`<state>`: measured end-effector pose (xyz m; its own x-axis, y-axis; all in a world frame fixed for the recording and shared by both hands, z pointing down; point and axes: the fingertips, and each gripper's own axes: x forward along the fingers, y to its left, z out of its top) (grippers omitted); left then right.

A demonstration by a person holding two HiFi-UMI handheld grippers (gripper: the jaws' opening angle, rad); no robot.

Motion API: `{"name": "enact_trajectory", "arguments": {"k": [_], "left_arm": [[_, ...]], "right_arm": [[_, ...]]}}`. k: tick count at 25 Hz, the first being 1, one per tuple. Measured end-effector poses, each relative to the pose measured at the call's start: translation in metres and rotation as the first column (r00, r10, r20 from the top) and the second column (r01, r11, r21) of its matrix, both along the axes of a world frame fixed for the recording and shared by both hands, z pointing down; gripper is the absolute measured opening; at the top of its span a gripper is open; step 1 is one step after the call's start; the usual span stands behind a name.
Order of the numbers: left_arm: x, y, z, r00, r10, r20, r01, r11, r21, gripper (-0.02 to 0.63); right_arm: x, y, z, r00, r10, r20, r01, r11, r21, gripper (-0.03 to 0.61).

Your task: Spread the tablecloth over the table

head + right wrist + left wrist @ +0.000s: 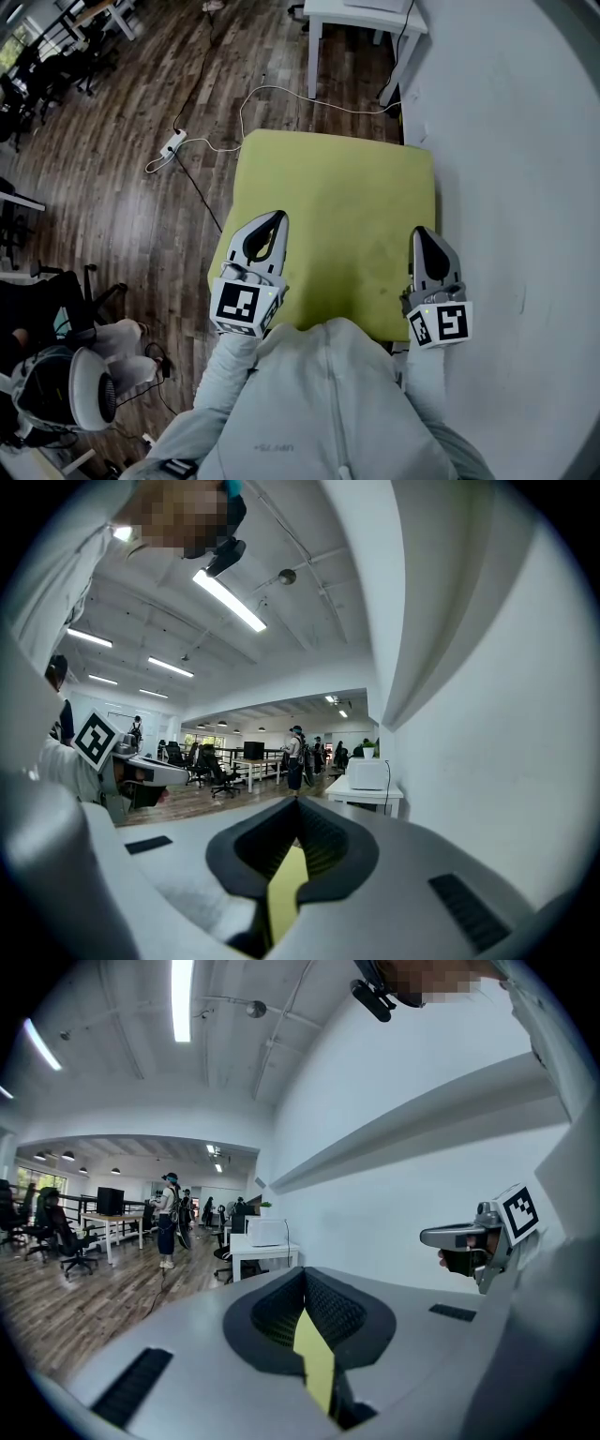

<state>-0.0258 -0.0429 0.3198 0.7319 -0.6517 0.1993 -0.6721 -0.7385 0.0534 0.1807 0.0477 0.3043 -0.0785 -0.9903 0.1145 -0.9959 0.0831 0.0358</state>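
Both grippers are clamped down on the yellow-green tablecloth (337, 216) here. The left gripper (275, 225) has its jaws squeezed together with a thin strip of the yellow fabric (314, 1363) pinched between them, which is plain in the left gripper view. Same deal for the right gripper (419, 234): jaws closed tight, with a sliver of cloth (286, 892) sandwiched in the middle. From the head view the cloth lies flat and spread out in a rough rectangle, hiding the table under it completely. Its right edge runs just beside the white wall (525, 187) and its near edge sits right up against the person's grey hoodie (328, 403). The left gripper sits at the near-left part of the cloth and the right one at the near-right edge, both pointing away from the person, roughly level. Each gripper shows up off to the side in the other's view. On the wood floor (122, 187) beyond the cloth's left side there's a white power strip (172, 142) with a cable trailing toward a white desk (366, 14) at the top. Farther back in the gripper views you can see people standing around desks and office chairs.
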Motion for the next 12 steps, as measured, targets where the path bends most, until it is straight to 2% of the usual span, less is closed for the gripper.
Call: {"name": "enact_trajectory", "arguments": {"k": [12], "left_arm": [[-0.0031, -0.0002, -0.0003, 1.0, 0.002, 0.002, -0.002, 1.0, 0.001, 0.025]], "right_arm": [[0.0003, 0.0049, 0.0045, 1.0, 0.005, -0.003, -0.005, 1.0, -0.02, 0.021]]}}
